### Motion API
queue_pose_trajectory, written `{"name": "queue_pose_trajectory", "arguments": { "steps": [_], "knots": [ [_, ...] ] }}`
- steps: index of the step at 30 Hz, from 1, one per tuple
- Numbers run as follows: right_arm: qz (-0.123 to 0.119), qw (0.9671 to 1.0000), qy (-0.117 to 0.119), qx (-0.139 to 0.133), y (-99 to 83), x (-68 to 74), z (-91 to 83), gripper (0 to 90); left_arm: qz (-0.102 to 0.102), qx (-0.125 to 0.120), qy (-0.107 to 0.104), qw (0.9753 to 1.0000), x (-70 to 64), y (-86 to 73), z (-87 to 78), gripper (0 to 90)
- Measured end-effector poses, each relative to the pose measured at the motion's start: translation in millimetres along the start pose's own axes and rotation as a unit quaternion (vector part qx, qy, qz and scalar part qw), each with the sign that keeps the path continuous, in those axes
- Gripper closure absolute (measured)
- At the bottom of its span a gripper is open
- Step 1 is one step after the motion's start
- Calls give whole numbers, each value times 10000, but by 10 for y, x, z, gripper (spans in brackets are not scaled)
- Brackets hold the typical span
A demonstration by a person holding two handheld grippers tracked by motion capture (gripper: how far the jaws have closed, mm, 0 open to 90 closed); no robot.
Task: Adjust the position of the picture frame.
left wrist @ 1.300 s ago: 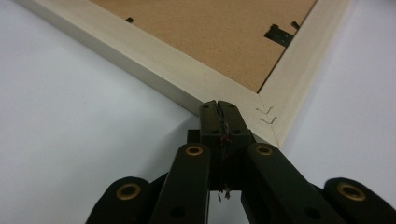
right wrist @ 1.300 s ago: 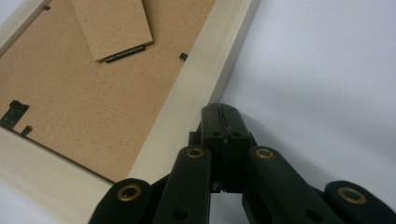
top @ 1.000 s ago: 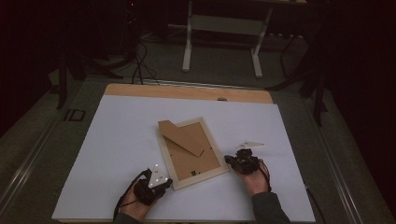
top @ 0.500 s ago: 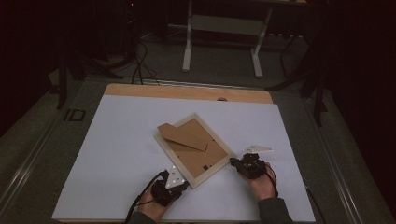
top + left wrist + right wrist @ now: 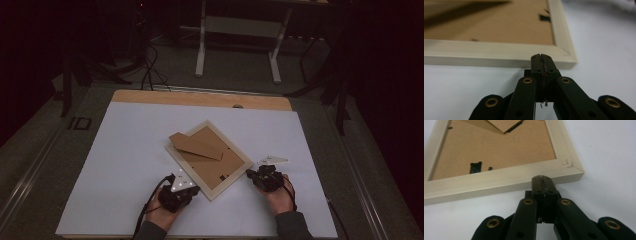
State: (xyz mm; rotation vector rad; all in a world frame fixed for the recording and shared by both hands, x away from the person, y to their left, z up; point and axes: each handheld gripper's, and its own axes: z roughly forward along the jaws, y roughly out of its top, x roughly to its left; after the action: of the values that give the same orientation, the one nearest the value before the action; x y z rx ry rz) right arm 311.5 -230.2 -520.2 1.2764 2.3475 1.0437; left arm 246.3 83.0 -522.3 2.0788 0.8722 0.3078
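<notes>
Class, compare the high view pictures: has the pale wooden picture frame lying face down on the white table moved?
Yes. The pale wooden picture frame has turned clockwise against the white table's straight edges, from nearly square to diamond-like.

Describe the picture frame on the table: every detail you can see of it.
The picture frame lies flat, back side up, turned diagonally on the white table. Its border looks like pale unfinished wood with mitred corners; small staples show at one corner. Inside sits a brown fibreboard backing with small black clips, and a brown easel stand folded across the far part. The left claw and right claw, both shut, press their tips against two near edges.
</notes>
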Motion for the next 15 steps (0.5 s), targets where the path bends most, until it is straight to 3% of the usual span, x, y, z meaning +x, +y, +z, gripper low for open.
{"name": "queue_pose_trajectory", "arguments": {
  "steps": [4,7,8,9,10,15],
  "knots": [
    [-11,10000,-7,8,-18,-10,2,900,-158,-194,148,9996,236,78,-165,900],
    [-42,10000,-10,23,-23,1,10,900,-96,-330,290,9990,436,164,-301,900],
    [-42,10000,-10,23,-23,1,10,900,-96,-330,290,9990,436,164,-301,900],
    [-57,10000,-5,18,-26,5,17,900,-116,-393,403,9983,543,192,-356,900],
    [-57,10000,-5,18,-26,5,17,900,-116,-393,403,9983,543,192,-356,900],
    [-80,10000,1,50,-39,23,43,900,-285,-687,627,9953,902,238,-492,900]
  ]
}}
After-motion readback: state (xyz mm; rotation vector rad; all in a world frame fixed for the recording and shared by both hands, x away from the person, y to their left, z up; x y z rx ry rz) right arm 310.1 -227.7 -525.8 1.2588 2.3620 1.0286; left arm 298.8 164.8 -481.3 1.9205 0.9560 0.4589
